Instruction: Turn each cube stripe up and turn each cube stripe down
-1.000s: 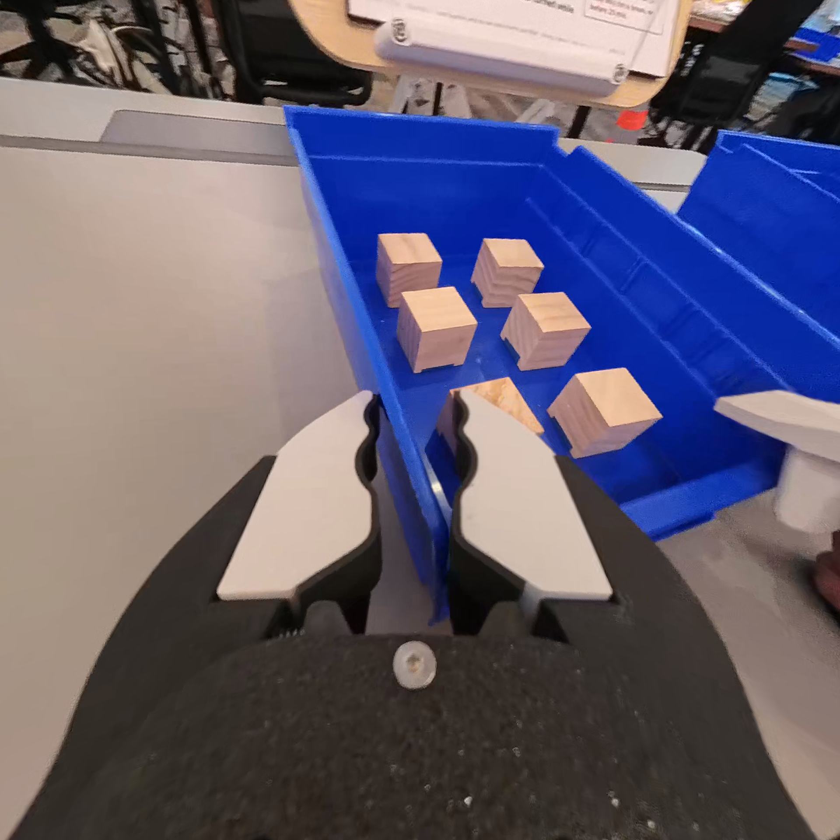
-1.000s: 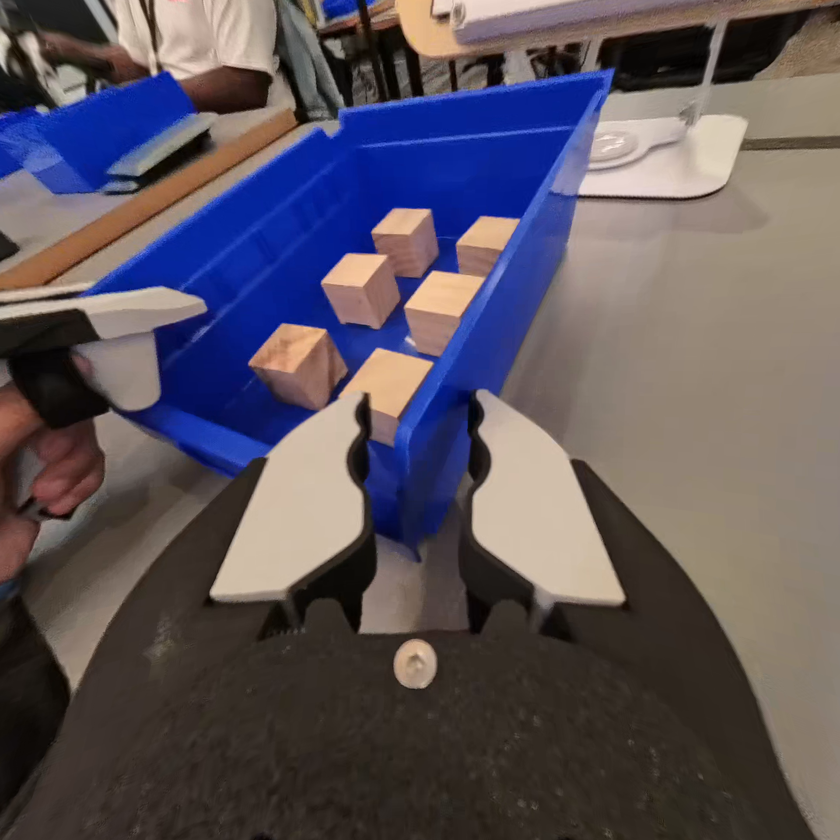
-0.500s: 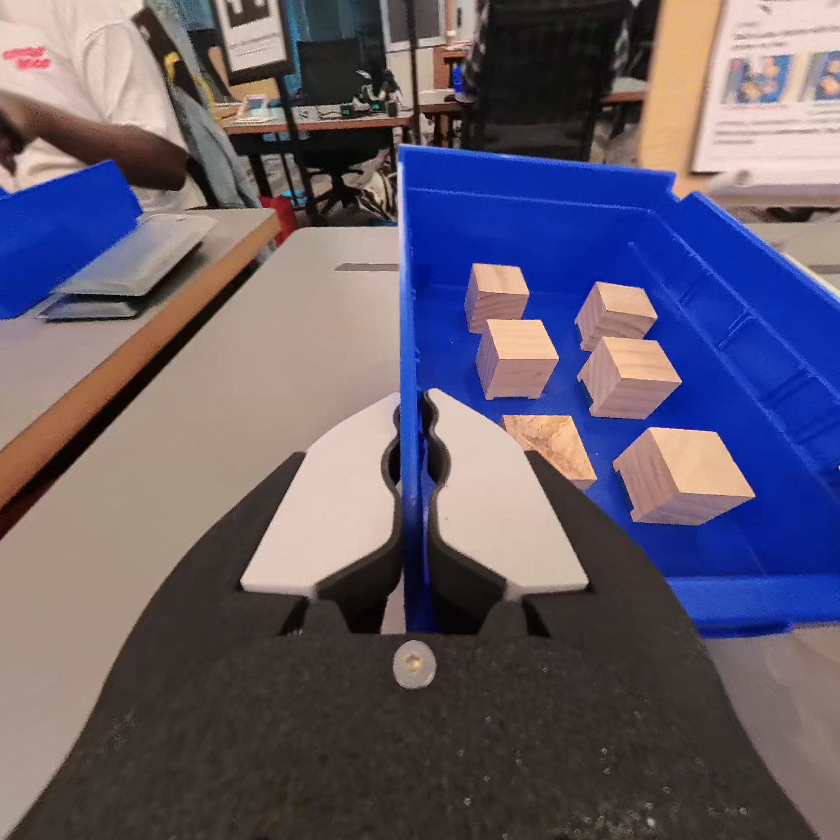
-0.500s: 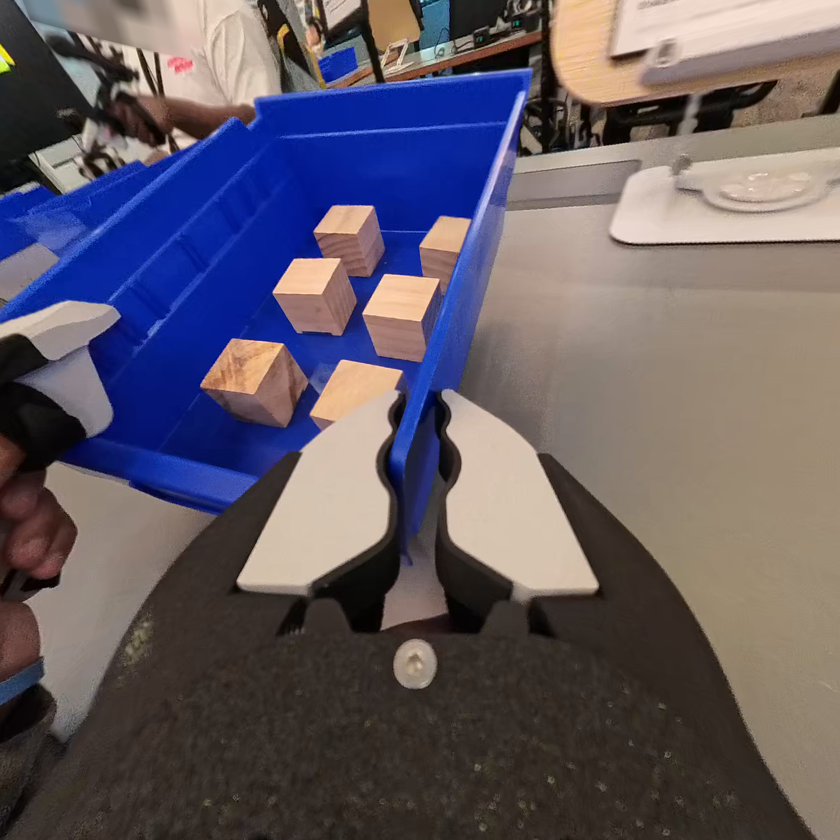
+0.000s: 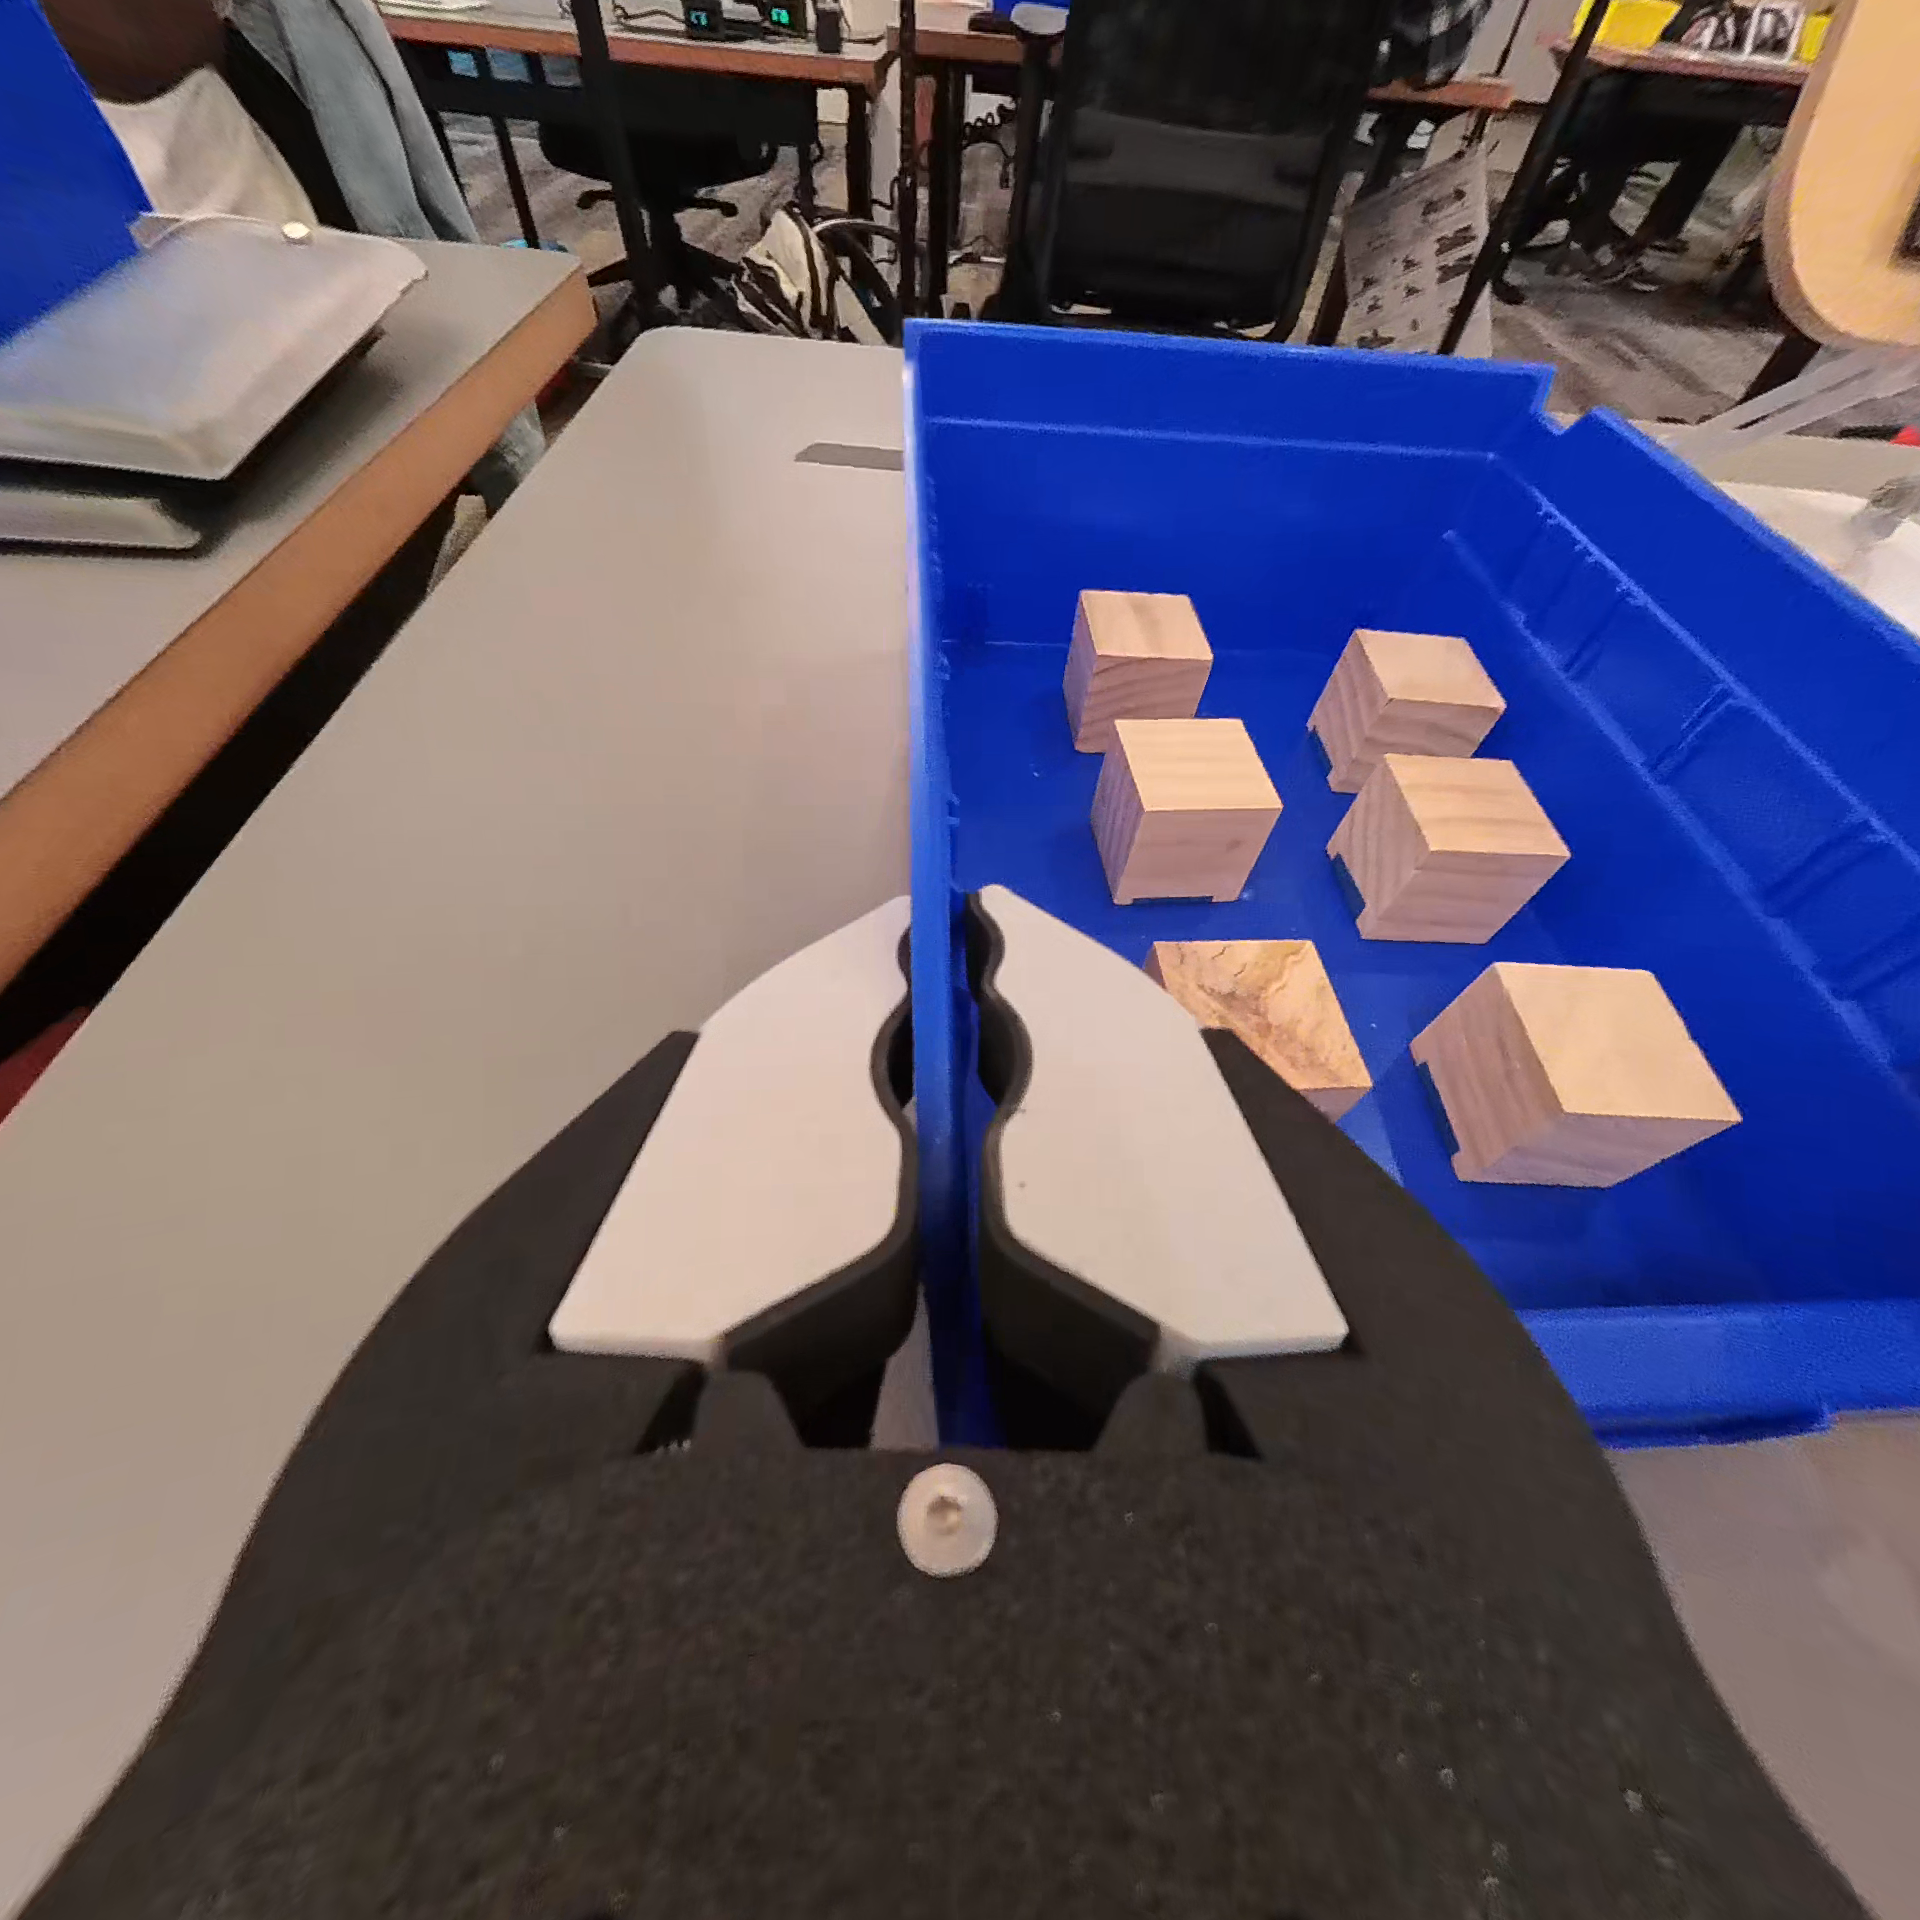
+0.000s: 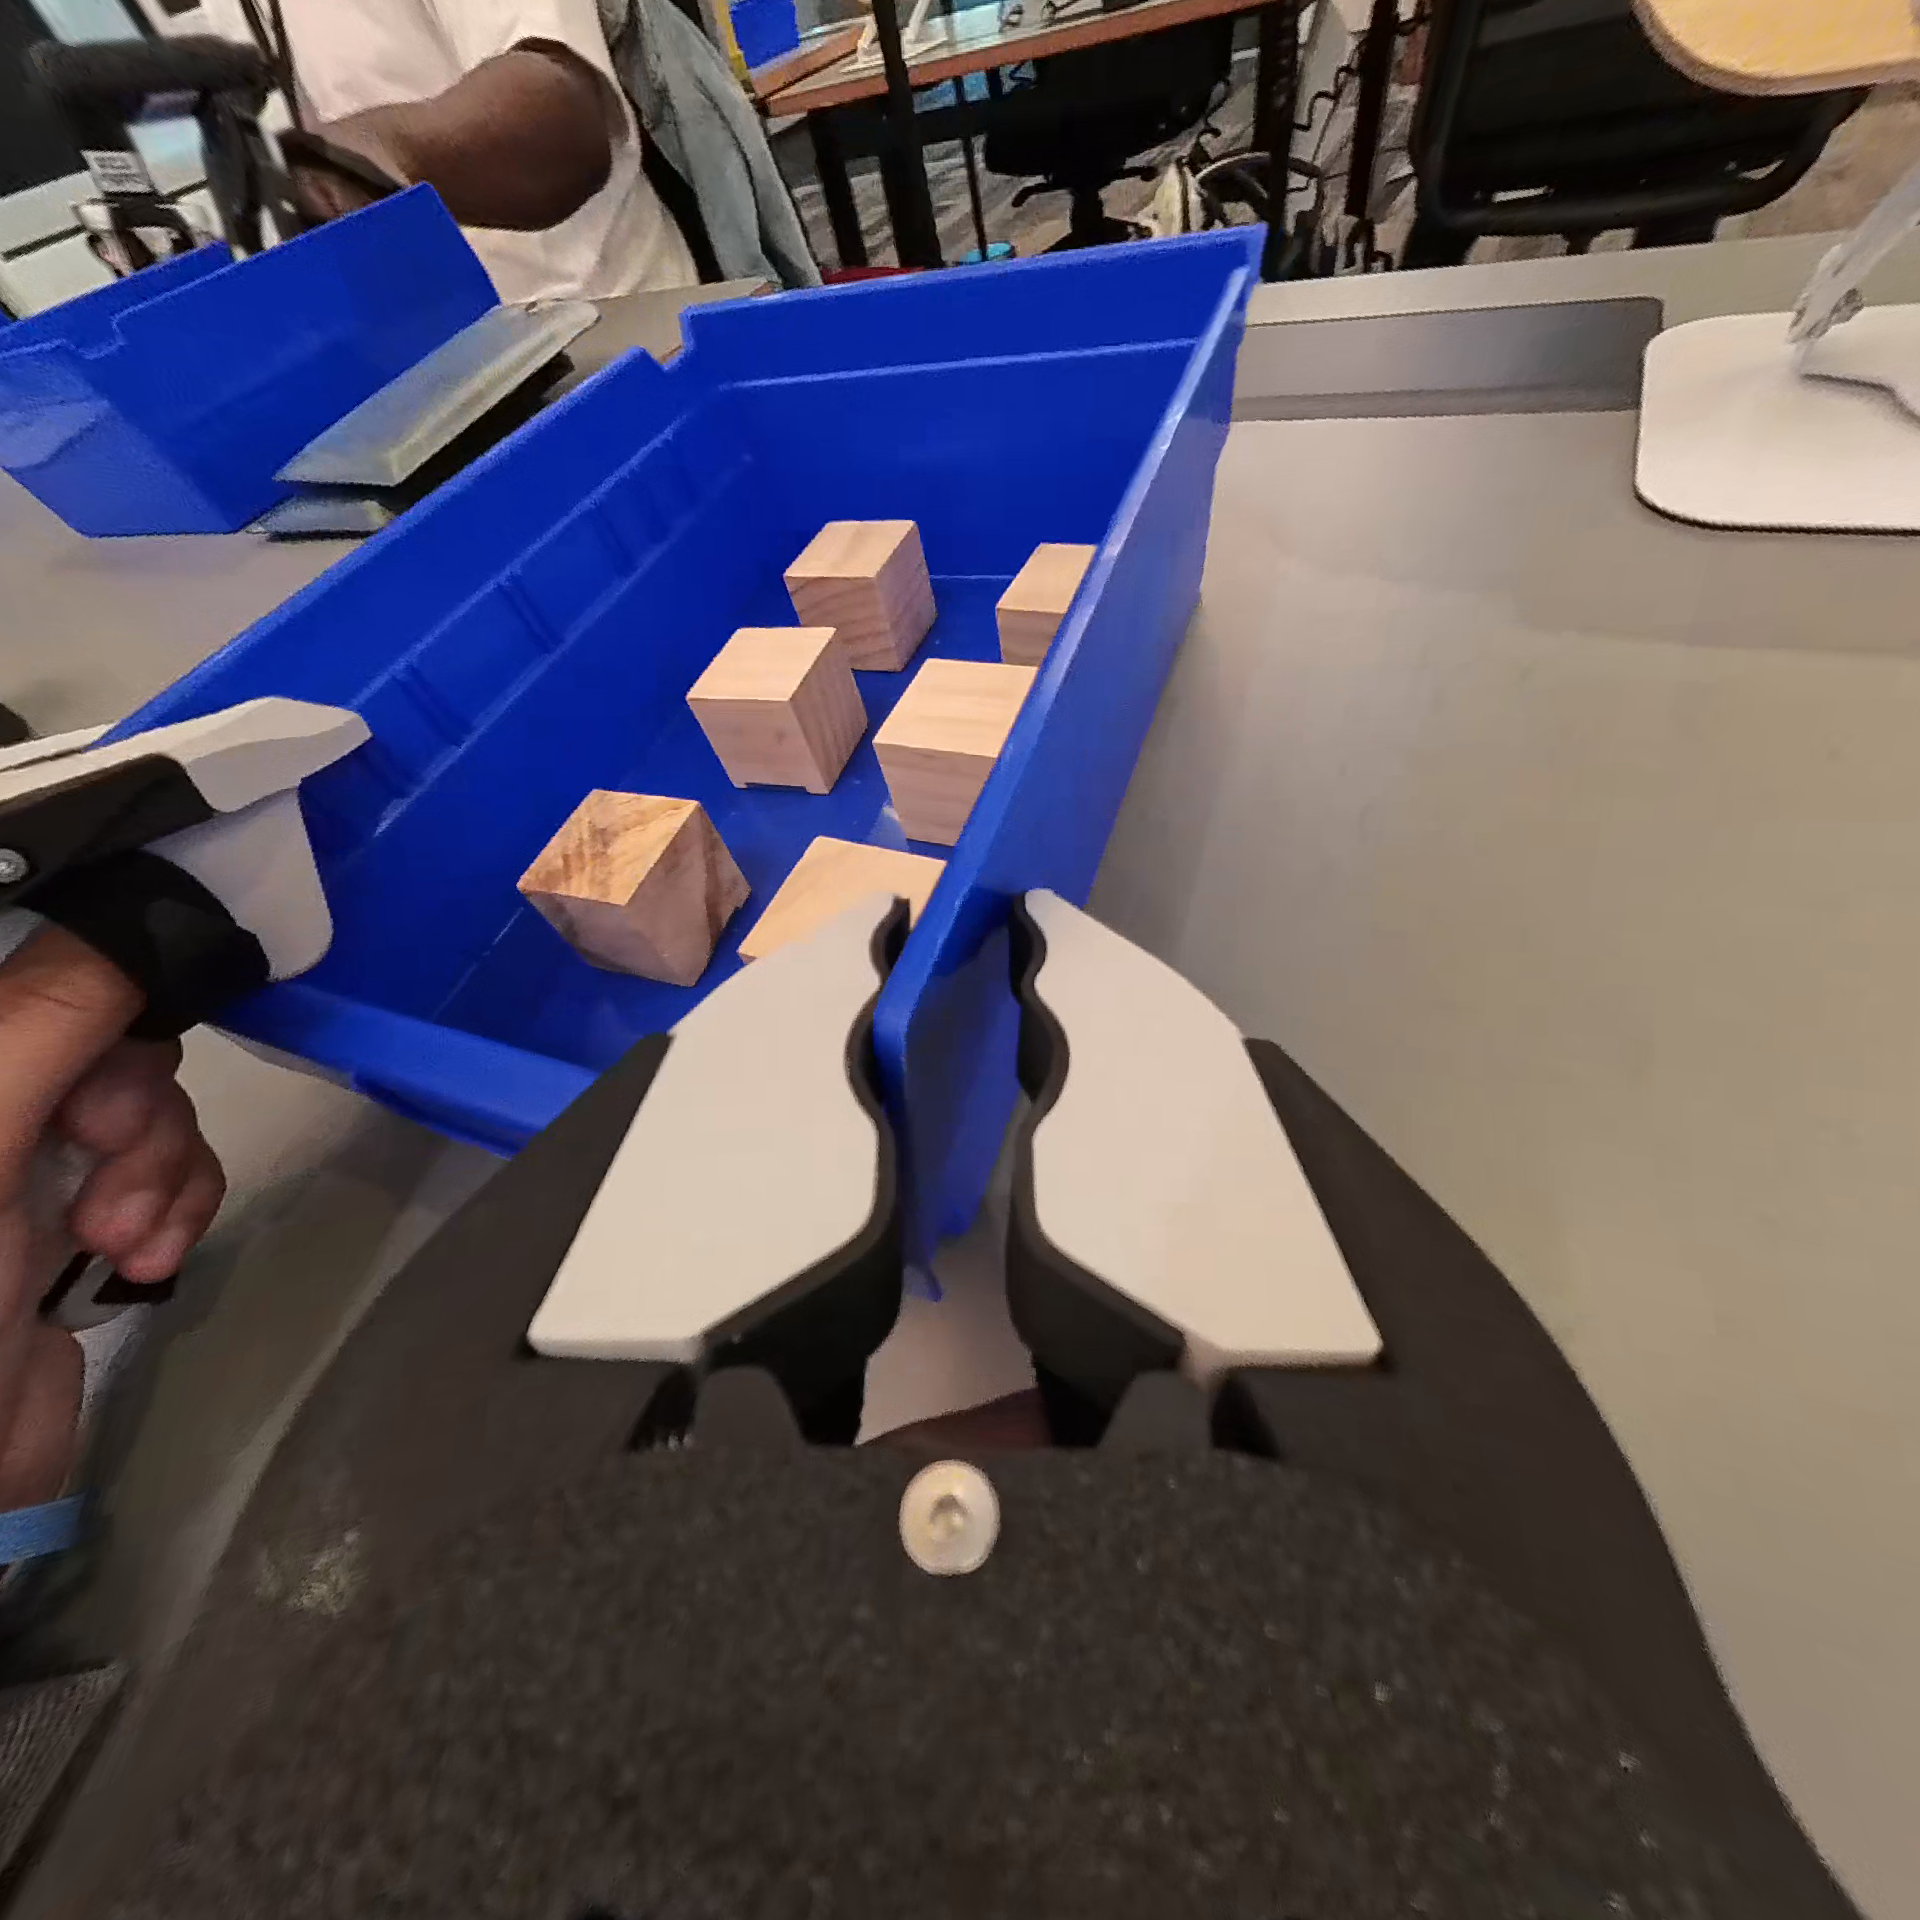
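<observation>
— What's in the container?

— The blue bin [image 5: 1714, 644] sits on my grey surface [image 5: 582, 790] with six wooden cubes [image 5: 1184, 810] on its floor, in two rows of three. A second blue bin [image 6: 218, 364] stands well apart on another surface, near a person in a white shirt [image 6: 499, 125].

— And your claws?

— My left claw [image 5: 940, 914] is clamped on the bin's left wall, one finger outside, one inside. My right claw [image 6: 956, 914] straddles the opposite wall; its inner finger touches the plastic, but I can't tell if the outer one does.

— How do the cubes look?

— Pale, grained wood, all upright and apart. Several show small notches along the bottom edge. The near-left cube [image 5: 1262, 1013] has a darker, mottled top, just beside my left claw's inner finger.
</observation>
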A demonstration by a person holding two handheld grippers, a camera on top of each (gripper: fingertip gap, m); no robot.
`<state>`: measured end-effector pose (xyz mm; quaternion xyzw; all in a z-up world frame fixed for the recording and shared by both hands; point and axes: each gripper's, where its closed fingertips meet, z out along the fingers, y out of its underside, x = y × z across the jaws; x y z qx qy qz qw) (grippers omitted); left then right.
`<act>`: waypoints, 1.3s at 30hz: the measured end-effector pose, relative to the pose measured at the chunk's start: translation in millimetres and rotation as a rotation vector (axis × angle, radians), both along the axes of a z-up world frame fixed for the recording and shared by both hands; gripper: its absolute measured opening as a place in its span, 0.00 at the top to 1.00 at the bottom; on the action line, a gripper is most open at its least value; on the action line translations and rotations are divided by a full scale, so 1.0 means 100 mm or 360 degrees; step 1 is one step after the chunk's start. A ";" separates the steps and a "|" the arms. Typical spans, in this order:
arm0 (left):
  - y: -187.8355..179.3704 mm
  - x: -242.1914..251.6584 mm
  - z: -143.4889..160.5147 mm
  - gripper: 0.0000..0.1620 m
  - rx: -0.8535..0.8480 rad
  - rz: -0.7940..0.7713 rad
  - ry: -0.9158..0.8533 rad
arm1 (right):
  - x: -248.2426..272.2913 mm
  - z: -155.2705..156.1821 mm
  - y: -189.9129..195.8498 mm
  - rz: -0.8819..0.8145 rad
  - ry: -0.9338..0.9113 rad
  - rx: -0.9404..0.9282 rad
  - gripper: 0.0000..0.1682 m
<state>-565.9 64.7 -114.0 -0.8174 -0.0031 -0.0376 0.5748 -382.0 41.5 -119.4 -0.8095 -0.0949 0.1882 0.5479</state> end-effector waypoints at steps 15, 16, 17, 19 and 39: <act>-0.90 1.45 0.75 0.59 0.0403 -0.0279 -0.0441 | 2.05 0.28 -0.92 0.0845 0.0197 0.0014 0.70; -0.99 1.77 0.70 0.60 0.0379 -0.0392 -0.0497 | 2.33 0.31 -0.91 0.0741 0.0155 0.0160 0.68; -1.07 2.05 0.63 0.61 0.0356 -0.0467 -0.0497 | 2.58 0.34 -0.93 0.0644 0.0112 0.0275 0.66; -1.16 2.50 0.50 0.61 0.0295 -0.0599 -0.0397 | 3.00 0.39 -0.96 0.0442 0.0038 0.0457 0.64; -1.05 2.89 0.23 0.62 0.0186 -0.0790 -0.0159 | 3.63 0.61 -1.00 0.0061 -0.0197 0.0784 0.70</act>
